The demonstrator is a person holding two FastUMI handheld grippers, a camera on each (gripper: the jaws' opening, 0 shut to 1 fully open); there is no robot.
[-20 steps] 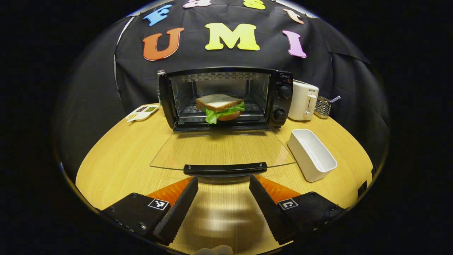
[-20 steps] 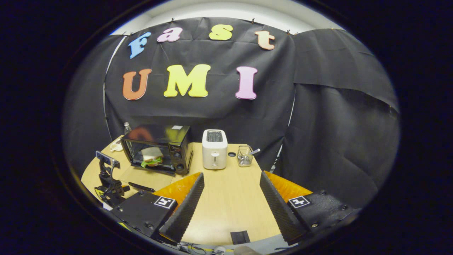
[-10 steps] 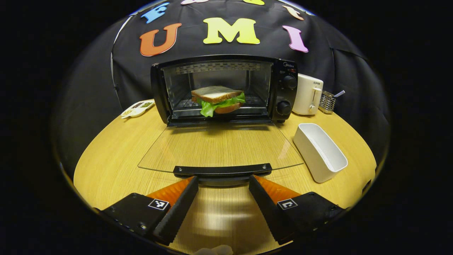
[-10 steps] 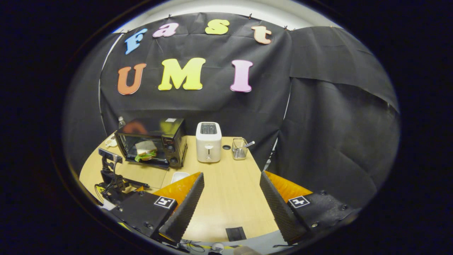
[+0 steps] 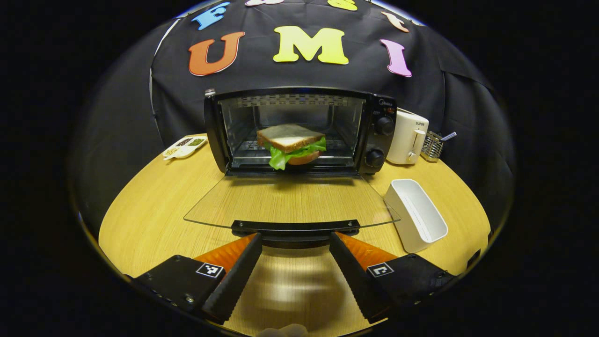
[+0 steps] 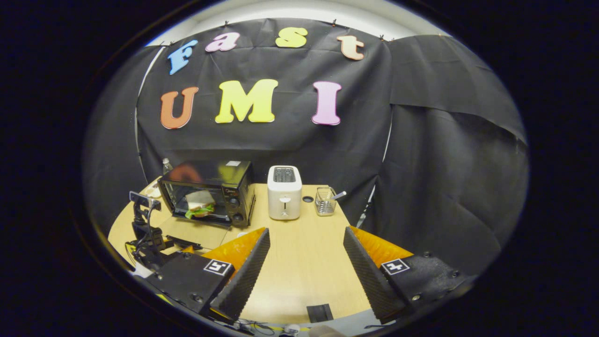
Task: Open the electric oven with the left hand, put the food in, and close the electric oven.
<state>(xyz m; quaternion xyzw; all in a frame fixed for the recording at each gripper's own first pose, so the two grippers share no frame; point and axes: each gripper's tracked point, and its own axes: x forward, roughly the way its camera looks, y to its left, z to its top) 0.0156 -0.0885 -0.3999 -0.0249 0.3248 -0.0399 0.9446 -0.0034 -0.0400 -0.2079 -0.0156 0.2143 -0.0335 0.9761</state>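
The black electric oven stands at the back of the round table with its glass door folded flat toward me. A sandwich with lettuce lies on the rack inside. My left gripper is open, its fingertips just below the door's black handle, nothing between them. In the right gripper view the oven sits far left with the sandwich inside. My right gripper is open over the table's right half, holding nothing. The left gripper's body shows at the far left.
A white rectangular dish lies right of the open door. A white toaster and a wire basket stand right of the oven. A small divided tray lies left of it. A bottle stands behind the oven.
The left gripper has stayed at the door handle, dipping a little so the oven sits lower in view. The right gripper swayed slightly. The door stays flat open.
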